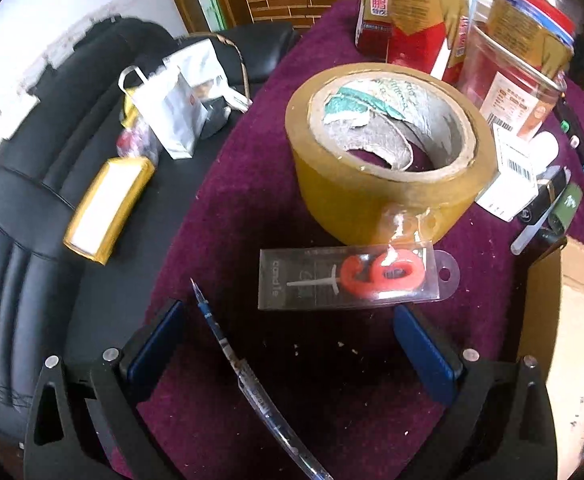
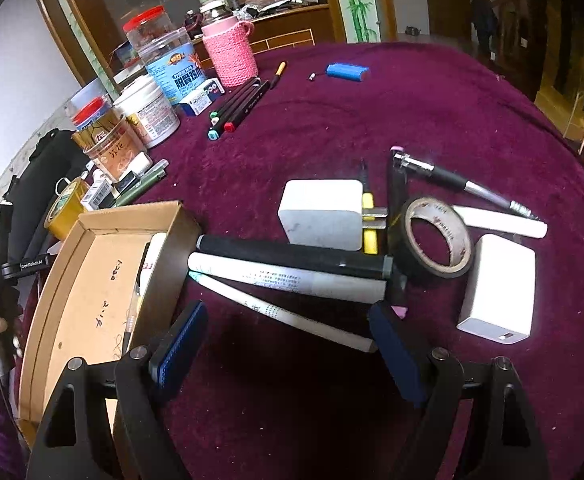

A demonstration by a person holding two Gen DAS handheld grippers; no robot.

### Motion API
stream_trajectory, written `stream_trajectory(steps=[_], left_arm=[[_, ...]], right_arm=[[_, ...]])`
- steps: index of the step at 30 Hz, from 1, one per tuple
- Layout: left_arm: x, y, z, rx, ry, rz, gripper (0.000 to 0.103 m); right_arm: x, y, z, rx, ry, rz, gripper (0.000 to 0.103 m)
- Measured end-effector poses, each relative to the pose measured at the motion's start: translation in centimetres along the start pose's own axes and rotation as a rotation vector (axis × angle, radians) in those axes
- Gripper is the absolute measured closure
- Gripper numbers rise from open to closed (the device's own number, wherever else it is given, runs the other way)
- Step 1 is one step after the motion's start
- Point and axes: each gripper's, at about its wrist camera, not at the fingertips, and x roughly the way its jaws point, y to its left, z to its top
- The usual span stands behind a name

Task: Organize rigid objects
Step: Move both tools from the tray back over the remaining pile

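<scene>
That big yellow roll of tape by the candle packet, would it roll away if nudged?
Probably not: the yellow tape roll lies flat on its side on the purple cloth, so a push should slide it. Its thick winding suggests some weight. The candle packet in front of it may get shoved along too.

The desk (image 2: 372, 112) wears a deep plum cloth flecked with pale crumbs, and on it sit a mustard-yellow tape roll (image 1: 388, 152) with a grey core, a clear packet (image 1: 356, 276) holding an orange-red number candle, and a blue pen (image 1: 231, 360). Across the desk lie two white chargers (image 2: 320, 216), a black tape ring (image 2: 436, 236) with a tan core, a black marker (image 2: 292, 254), white pens (image 2: 287, 280), a brown cardboard box (image 2: 91, 280), a pink knitted sleeve on a bottle (image 2: 231, 50), red-lidded clear jars (image 2: 147, 32) and a blue cylinder (image 2: 348, 70), perhaps a battery. Both sets of jaws carry blue pads on black frames.
</scene>
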Motion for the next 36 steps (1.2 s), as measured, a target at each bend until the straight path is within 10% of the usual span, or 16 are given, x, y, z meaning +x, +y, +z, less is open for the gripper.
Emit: stream_trajectory(steps=[9,13,18,23,27,36], left_arm=[[-9.9,4.3,-6.6,-0.135,-0.175,-0.141,0.000],[-14.9,0.4,-8.3,-0.080,-0.285,-0.345,0.000],[-14.1,-7.7,-7.7,0.016,-0.226,-0.542,0.000],[-8.3,-10.4,-8.2,-0.045,-0.073,-0.389,0.002],[-8.7,-11.2,-10.4,0.026,-0.131,-0.173,0.002],[-8.4,-11.2,-11.3,0.126,-0.113,-0.107,0.002]], right_arm=[[-2.3,-1.5,-0.4,-0.014,-0.060,0.025,0.017],[-2.3,-2.7,-1.0,0.031,-0.055,0.057,0.017],[-3.7,-3.9,-2.2,0.055,-0.062,0.077,0.017],[-6.2,-6.2,-2.9,0.078,-0.105,0.069,0.017],[-7.3,-7.9,-3.2,0.085,-0.140,0.052,0.014],[-7.9,-11.3,-3.7,0.151,-0.140,0.073,0.014]])
